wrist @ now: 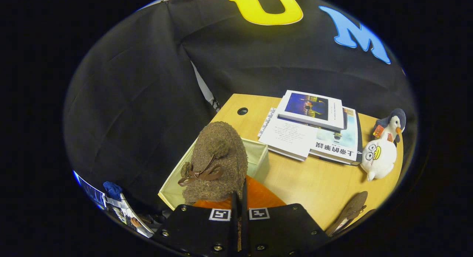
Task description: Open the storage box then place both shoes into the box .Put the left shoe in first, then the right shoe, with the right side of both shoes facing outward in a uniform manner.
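Fingers of the black two-finger gripper [239, 209] stand pressed together with only a thin slit between them, pinching the rear edge of a fuzzy brown slipper-style shoe with a brown ribbon bow [216, 163]. That shoe hangs toe-up just ahead of the fingers, over the open cream fabric storage box [258, 155], which sits at the near left corner of the light wooden table [314, 187]. An orange panel [258, 198] shows just under the shoe, touching the fingers; whether it is the box's lid or part of the shoe cannot be told. The second brown shoe [351, 209] lies on its side at the table's near right edge, well apart from the box. Toward the far edge rests a stack of books and white papers [314, 131]. At the right edge, a white plush duck [378, 157] leans against a grey-and-white plush penguin [393, 126]. A round cable hole [242, 111] marks the far left corner.
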Available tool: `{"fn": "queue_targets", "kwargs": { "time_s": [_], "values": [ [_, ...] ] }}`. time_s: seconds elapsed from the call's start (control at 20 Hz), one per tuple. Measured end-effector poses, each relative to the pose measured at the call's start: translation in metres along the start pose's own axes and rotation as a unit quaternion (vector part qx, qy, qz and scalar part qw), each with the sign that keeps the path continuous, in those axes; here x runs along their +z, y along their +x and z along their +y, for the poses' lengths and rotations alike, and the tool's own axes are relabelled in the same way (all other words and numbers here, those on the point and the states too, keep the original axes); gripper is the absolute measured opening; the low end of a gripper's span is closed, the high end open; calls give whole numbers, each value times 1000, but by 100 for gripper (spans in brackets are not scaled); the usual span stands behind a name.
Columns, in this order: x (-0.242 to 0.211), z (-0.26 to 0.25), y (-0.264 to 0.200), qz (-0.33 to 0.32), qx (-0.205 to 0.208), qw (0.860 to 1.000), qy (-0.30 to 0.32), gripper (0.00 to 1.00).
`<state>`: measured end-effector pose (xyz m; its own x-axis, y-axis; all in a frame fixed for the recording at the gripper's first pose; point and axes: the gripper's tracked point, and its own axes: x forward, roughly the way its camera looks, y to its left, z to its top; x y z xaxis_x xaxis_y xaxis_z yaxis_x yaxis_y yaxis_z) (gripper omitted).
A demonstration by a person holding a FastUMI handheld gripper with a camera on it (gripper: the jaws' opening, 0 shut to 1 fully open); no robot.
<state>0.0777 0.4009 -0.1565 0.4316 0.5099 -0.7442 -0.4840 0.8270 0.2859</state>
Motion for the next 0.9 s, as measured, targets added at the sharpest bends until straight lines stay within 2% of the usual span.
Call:
{"fn": "queue_targets", "kwargs": {
  "time_s": [0.4, 0.65, 0.8, 0.9],
  "values": [
    [-5, 31, 45, 34, -7, 999, 4, 4],
    [-8, 39, 65, 42, -19, 999, 4, 4],
    [-6, 47, 75, 40, -13, 999, -6, 4],
    [-10, 50, 80, 44, -5, 999, -2, 15]
  ]
}}
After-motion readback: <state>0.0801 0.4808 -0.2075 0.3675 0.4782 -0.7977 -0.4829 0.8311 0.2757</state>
